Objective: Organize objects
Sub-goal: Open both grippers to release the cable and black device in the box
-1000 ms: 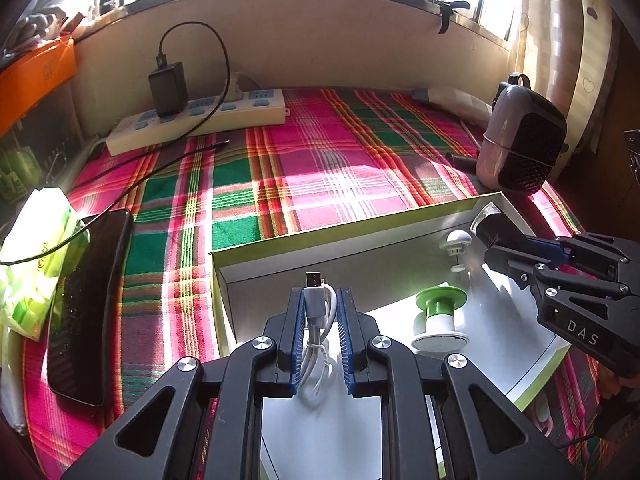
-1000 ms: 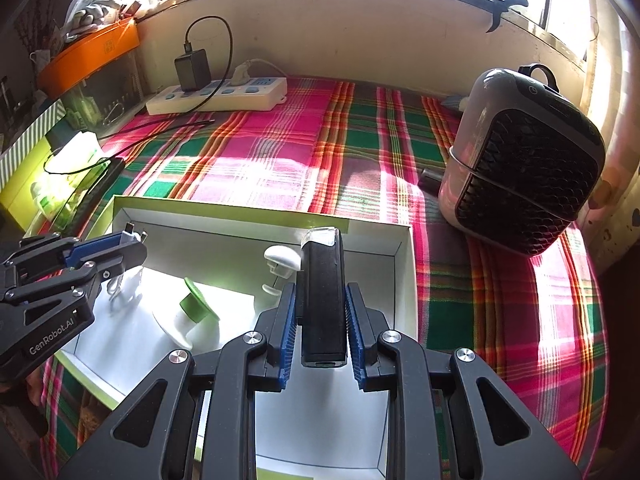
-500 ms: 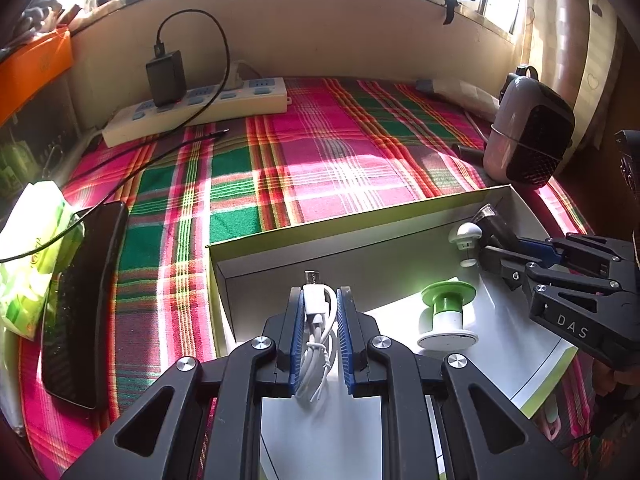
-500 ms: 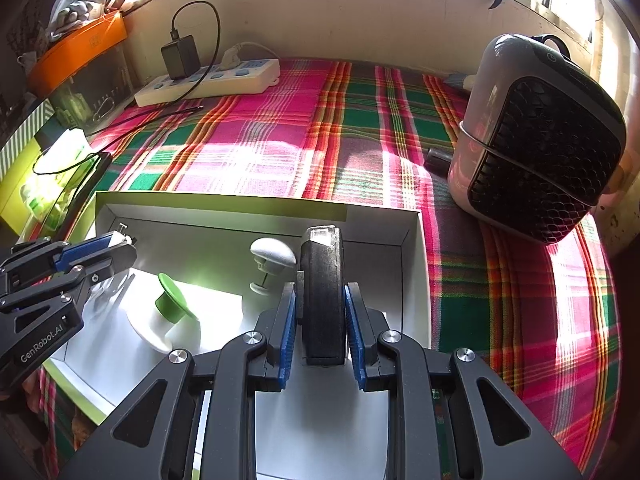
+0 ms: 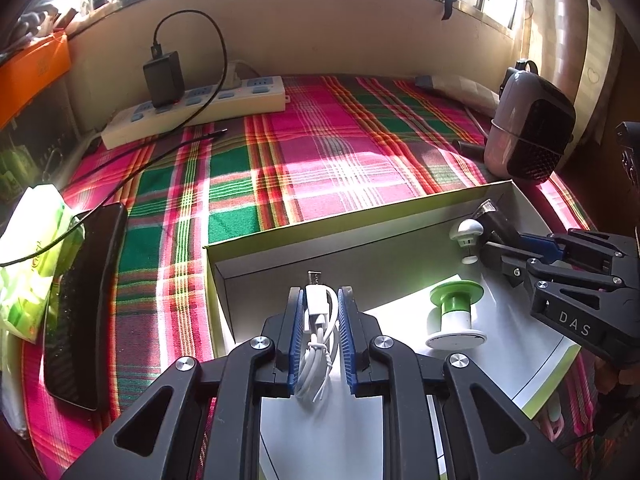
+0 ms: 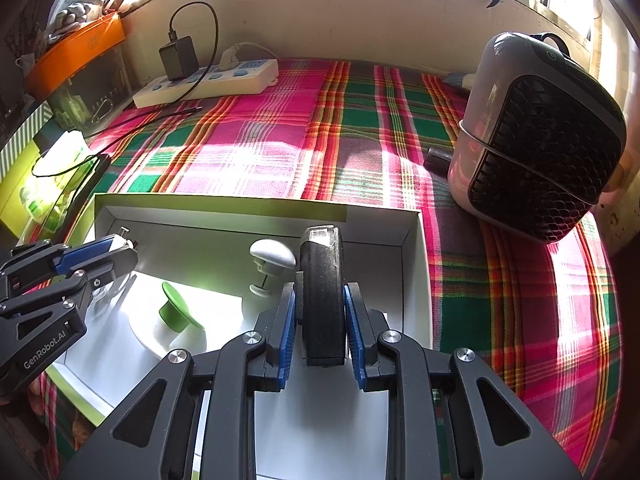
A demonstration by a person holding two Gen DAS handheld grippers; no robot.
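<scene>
Left gripper (image 5: 320,300): jaws just eased apart, white cable bundle (image 5: 318,332) between pads, over box (image 5: 304,236) | Right gripper (image 6: 320,300): clamped on black device (image 6: 322,300), over same box | Inside: green-capped spool (image 5: 456,312), white knob (image 5: 466,234) | Box sits on plaid cloth (image 5: 320,160)
</scene>
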